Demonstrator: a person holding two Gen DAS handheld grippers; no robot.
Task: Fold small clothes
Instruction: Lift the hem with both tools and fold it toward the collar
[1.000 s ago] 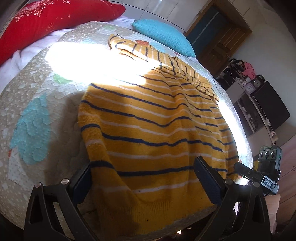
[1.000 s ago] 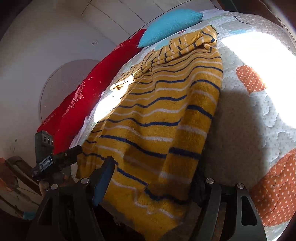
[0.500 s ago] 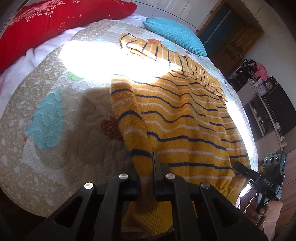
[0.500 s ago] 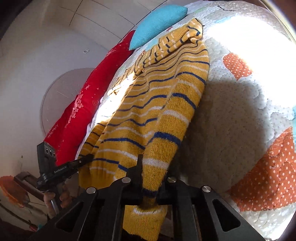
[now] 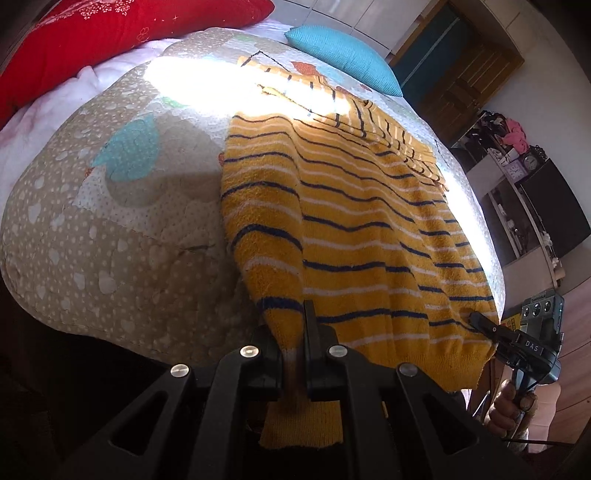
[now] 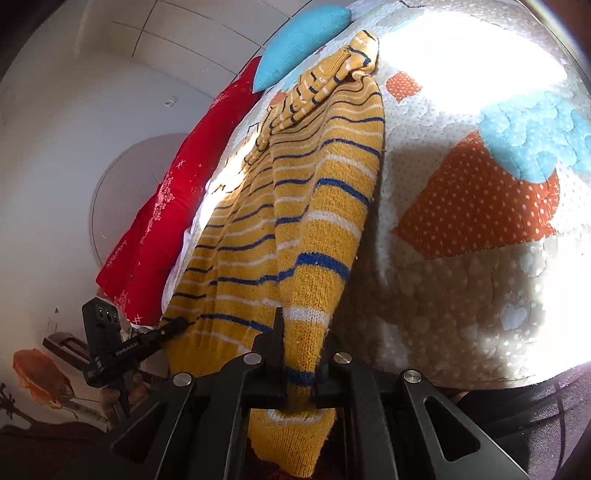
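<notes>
A yellow sweater (image 5: pixel 354 236) with navy and white stripes lies on the quilted bed, its folded sleeves at the far end. My left gripper (image 5: pixel 293 350) is shut on the hem's left corner and holds it lifted off the quilt. My right gripper (image 6: pixel 299 354) is shut on the hem's other corner of the sweater (image 6: pixel 295 229). Each gripper shows in the other's view: the right one (image 5: pixel 484 325) at the hem's right edge, the left one (image 6: pixel 173 326) at the hem's left edge. The hem hangs between them.
The patchwork quilt (image 5: pixel 110 229) covers the bed. A red pillow (image 5: pixel 92 33) and a blue pillow (image 5: pixel 343 55) lie at the head. A dark cabinet with clocks and clutter (image 5: pixel 524 177) stands to the right of the bed. The quilt (image 6: pixel 480 221) is sunlit.
Both grippers closed on the sweater's hem corners, having been open around them a second ago. They have since lifted and drawn the hem toward me, off the bed's edge.
</notes>
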